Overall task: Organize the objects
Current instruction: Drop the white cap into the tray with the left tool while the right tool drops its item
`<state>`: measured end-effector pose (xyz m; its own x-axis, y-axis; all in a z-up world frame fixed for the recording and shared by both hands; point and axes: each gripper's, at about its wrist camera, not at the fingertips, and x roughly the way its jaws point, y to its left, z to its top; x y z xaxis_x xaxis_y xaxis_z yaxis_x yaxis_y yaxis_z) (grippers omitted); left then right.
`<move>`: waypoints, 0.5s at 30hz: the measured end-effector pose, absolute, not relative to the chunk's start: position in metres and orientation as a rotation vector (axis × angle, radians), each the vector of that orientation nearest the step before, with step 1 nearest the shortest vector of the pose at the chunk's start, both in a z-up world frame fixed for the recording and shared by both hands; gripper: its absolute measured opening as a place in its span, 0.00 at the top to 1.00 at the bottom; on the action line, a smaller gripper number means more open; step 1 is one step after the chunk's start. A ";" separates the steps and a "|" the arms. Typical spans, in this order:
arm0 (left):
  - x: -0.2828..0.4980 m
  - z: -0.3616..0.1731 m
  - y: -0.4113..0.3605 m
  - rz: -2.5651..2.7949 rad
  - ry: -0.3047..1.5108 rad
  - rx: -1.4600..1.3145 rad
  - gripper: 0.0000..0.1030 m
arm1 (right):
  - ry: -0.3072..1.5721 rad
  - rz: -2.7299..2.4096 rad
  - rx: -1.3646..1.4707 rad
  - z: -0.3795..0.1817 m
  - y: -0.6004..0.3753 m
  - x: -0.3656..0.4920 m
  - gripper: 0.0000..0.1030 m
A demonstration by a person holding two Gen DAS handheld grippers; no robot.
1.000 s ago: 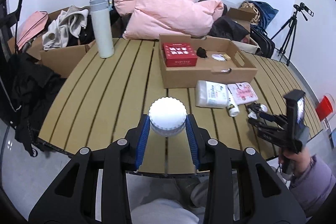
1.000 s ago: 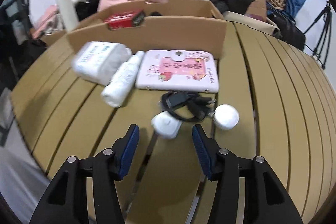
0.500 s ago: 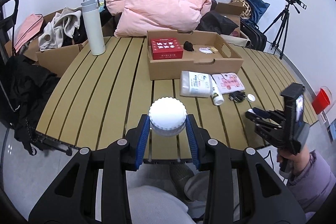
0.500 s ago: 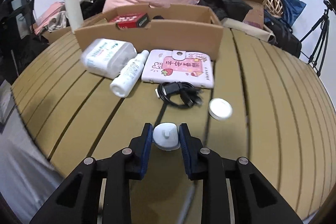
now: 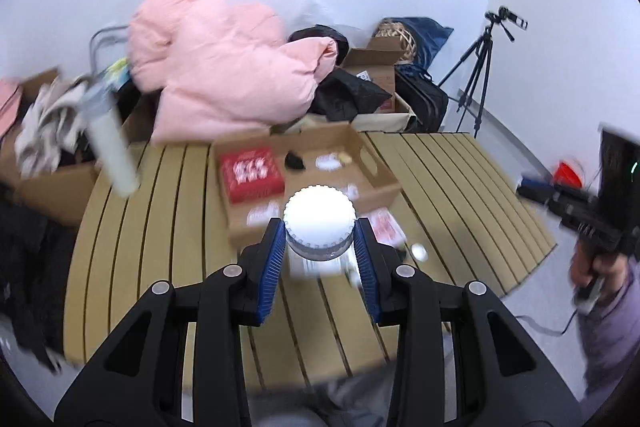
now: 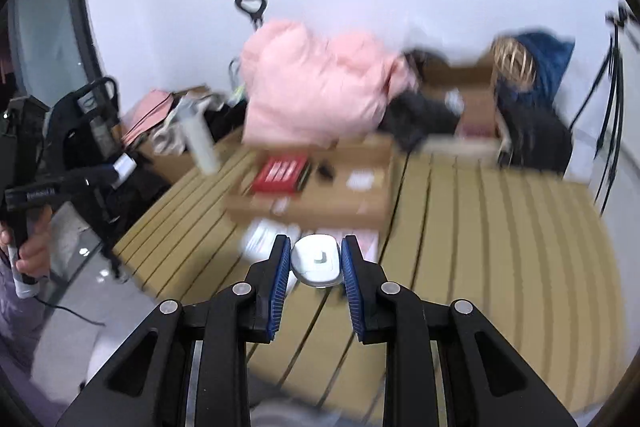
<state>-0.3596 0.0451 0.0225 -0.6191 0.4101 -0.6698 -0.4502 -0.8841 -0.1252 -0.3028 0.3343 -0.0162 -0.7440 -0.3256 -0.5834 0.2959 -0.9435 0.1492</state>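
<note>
The left gripper [image 5: 319, 247] is closed on a white ribbed-cap jar [image 5: 319, 229], its blue-padded fingers [image 5: 271, 267] pressed against either side of the jar just under the lid, holding it in the air above the near part of the slatted wooden table [image 5: 152, 267]. The right gripper [image 6: 314, 263] is closed on a small white charger plug [image 6: 317, 261], both pads touching its sides, and it too hangs above the table's near edge.

Just beyond the jar, on the table, lie blurred white and pink items in front of the open cardboard box [image 5: 378, 183]; a small white round disc [image 5: 418, 250] sits to the right of them. In the box, a red carton [image 5: 250, 175] occupies the left end, a small black object [image 5: 294, 161] lies beside it toward the middle, and a few pale small items lie toward the right end. In the right wrist view the same box [image 6: 320, 207] stands behind the plug, with the red carton [image 6: 282, 174] at its left.

Left of the box, a tall white bottle [image 5: 112, 147] stands tilted by blur near the table's far left corner. Behind the box, off the table, a pink puffer jacket [image 5: 224, 71] is heaped on other clothing. Right of the jacket are a brown carton [image 5: 374, 71], a dark blue bag [image 5: 424, 35] and a black tripod [image 5: 478, 75] against the white wall.
</note>
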 end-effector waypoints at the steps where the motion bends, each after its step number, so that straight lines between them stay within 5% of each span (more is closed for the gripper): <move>1: -0.389 0.018 0.060 2.457 0.111 -1.030 0.69 | -0.054 -2.671 0.903 -0.009 0.333 -0.321 0.72; 7: -0.518 -0.044 0.118 2.355 0.096 -1.272 0.69 | -0.188 -2.611 1.082 -0.020 0.309 -0.482 0.72; 15: -0.606 -0.141 0.159 2.262 0.100 -1.407 0.68 | -0.307 -2.446 1.474 -0.152 0.273 -0.659 0.72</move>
